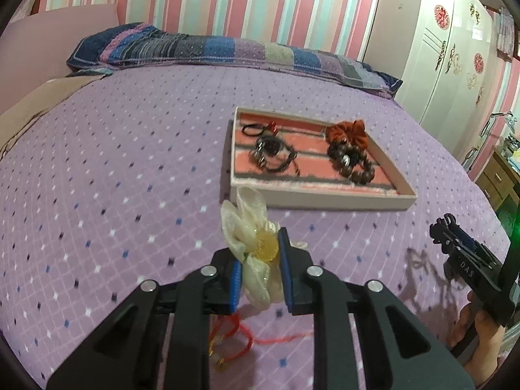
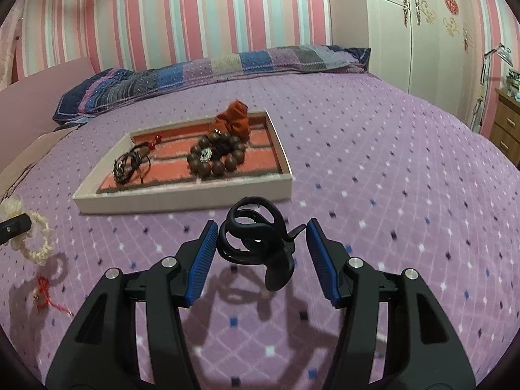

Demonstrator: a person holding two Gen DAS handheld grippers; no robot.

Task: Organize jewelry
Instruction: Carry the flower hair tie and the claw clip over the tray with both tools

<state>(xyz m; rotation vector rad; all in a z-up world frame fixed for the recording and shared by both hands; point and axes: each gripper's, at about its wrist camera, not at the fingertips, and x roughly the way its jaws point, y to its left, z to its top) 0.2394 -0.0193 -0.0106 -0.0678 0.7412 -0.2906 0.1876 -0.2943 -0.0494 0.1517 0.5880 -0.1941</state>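
Purple diamond-print bedspread [image 1: 113,169] under both tools; striped wall and pillow beyond. Left gripper [image 1: 260,260] is clamped on a cream fabric flower hair tie [image 1: 256,253], blue pads pressing its sides. Left view alone shows red cord [image 1: 227,338] beneath that tool. Ahead of it sits the jewelry tray [image 1: 325,200], holding a wooden bead bracelet [image 1: 352,162], rust scrunchie [image 1: 349,131] and dark cords [image 1: 269,152]. Right gripper [image 2: 261,237] stands spread, fingers apart around a black hair claw clip [image 2: 260,243]; contact cannot be judged. Clip appears only in the right view.
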